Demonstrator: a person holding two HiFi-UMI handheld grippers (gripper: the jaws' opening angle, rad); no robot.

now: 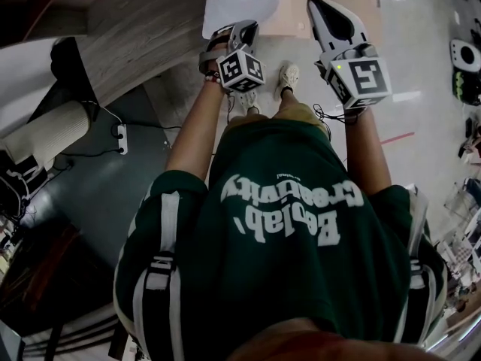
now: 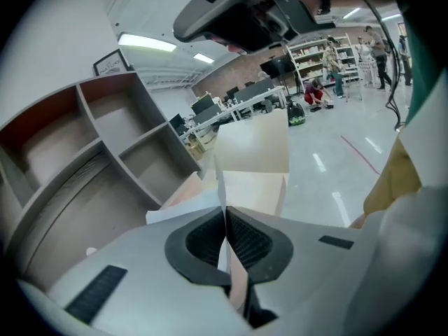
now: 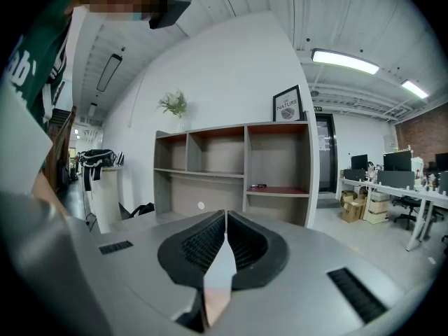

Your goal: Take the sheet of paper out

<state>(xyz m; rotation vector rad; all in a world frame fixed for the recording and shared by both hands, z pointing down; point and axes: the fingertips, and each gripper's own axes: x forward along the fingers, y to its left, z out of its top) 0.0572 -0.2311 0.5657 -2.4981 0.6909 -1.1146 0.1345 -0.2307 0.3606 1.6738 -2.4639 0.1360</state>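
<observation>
The sheet of paper (image 1: 240, 2) is white and hangs out past my left gripper (image 1: 244, 28), which is shut on its near edge. In the left gripper view the gripper (image 2: 225, 212) has its black pads pressed together, and the paper (image 2: 183, 207) spreads to the left and runs edge-on up from the jaws. My right gripper (image 1: 316, 4) is held up at the right, apart from the paper. In the right gripper view its jaws (image 3: 225, 219) are shut with nothing between them.
A wooden shelf unit (image 2: 105, 152) with open compartments stands to the left of the paper and also faces the right gripper (image 3: 238, 166). A beige box (image 2: 252, 145) lies ahead on the floor. A power strip (image 1: 122, 139) and cables lie by the person's feet (image 1: 287, 77).
</observation>
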